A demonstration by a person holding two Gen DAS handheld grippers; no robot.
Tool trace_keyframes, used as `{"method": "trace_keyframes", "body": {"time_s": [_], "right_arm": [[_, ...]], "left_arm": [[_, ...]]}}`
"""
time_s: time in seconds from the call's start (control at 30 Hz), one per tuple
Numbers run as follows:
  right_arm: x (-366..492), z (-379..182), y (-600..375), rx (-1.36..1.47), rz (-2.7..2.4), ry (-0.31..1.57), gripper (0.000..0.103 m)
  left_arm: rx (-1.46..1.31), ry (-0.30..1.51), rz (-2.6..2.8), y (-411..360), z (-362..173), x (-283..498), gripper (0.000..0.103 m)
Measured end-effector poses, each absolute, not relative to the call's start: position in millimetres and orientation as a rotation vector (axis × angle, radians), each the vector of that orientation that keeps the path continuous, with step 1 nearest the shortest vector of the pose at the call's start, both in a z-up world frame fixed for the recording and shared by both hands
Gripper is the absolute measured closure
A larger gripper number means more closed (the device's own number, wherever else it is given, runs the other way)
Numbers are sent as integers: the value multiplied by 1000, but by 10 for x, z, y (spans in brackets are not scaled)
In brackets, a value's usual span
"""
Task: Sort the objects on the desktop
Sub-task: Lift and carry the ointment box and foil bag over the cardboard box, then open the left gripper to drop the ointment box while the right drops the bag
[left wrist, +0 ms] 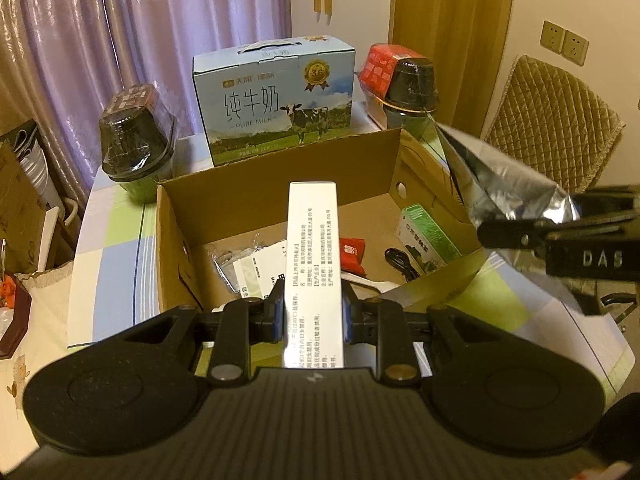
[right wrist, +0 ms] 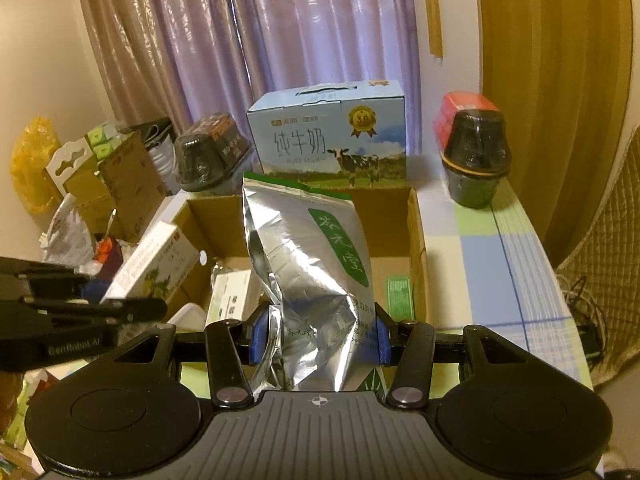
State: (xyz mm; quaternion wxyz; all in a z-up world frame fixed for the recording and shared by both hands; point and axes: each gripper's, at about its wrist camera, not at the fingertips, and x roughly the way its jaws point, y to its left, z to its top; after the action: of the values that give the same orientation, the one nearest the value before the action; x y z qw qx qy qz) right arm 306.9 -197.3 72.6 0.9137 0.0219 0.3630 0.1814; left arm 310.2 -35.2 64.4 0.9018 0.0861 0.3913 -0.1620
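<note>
Claws point(left wrist: 313, 314) point(right wrist: 318, 338) gripping carton point(left wrist: 313, 248), pouch point(right wrist: 310, 264) over box point(left wrist: 280, 168)

Straight ahead of the tongs, past the carton, stands a blue pure-milk gift box point(left wrist: 274, 98) showing a cow. Black plastic-wrapped instant-food bowls sit upside down ahead-left point(left wrist: 138, 146) and ahead-right point(left wrist: 409, 90) of it. Purple curtains point(left wrist: 168, 36) hang behind. Far right, a quilted chair back point(left wrist: 552, 128) and wall sockets point(left wrist: 564, 42).

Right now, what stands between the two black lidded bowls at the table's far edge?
A blue milk carton printed with a cow, behind the open cardboard box, seen in both wrist views.
</note>
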Motion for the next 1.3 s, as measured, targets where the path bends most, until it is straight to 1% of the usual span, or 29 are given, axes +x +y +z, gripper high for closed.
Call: {"method": "trace_keyframes", "body": {"time_s": [0.5,0.93,1.0,1.13,1.2,1.3], "right_arm": [[3609,649,-1857,28,365,781,56],[3873,465,-1821,47,349,821,56],[3885,435,-1819,48,348,826,56],[3883,400,-1836,49,345,829,56],[3888,387,-1852,51,342,829,56],[3888,377,-1859,57,341,831,56]], "left_arm": [[147,804,-334,-322,602,3586,82],[76,823,-348,-439,309,3917,81],[69,815,-338,-418,287,3925,79],[48,810,-321,-321,278,3891,78],[32,805,-311,-250,277,3856,75],[33,806,-300,-187,280,3809,75]]}}
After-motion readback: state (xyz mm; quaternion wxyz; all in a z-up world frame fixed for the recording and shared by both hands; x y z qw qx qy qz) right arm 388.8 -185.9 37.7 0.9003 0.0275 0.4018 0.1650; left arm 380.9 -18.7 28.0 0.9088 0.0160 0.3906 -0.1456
